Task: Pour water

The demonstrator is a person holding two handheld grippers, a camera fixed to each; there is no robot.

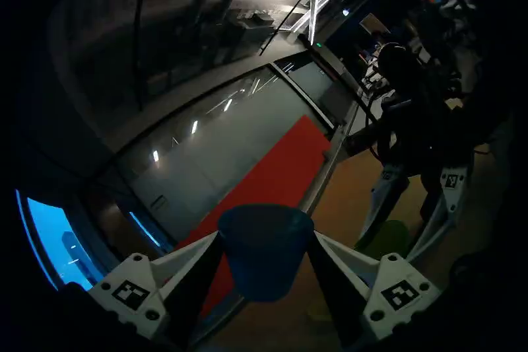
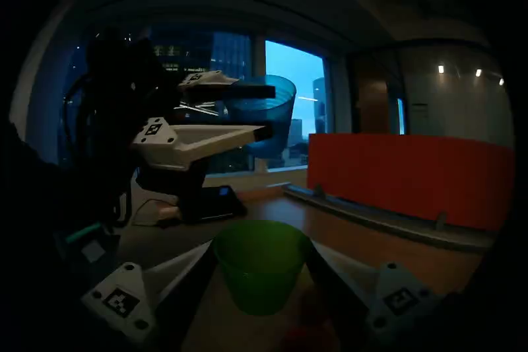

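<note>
My left gripper (image 1: 265,236) is shut on a translucent blue cup (image 1: 265,259), which sits between its white fingers with the rim facing away. The room looks slanted in this view. In the right gripper view that left gripper (image 2: 269,111) holds the blue cup (image 2: 280,104) high at the upper left, above table level. My right gripper (image 2: 262,246) is shut on a green cup (image 2: 261,276), open side up, low over the wooden table (image 2: 369,240). From the left gripper view, the right gripper (image 1: 388,249) and green cup (image 1: 393,233) lie lower and to the right. No water is visible.
A red partition panel (image 2: 409,177) runs along the table's far side, also seen as the red panel (image 1: 277,174). A dark flat device (image 2: 211,203) with a cable lies on the table near the window (image 2: 294,88). A person (image 1: 402,101) stands behind the grippers.
</note>
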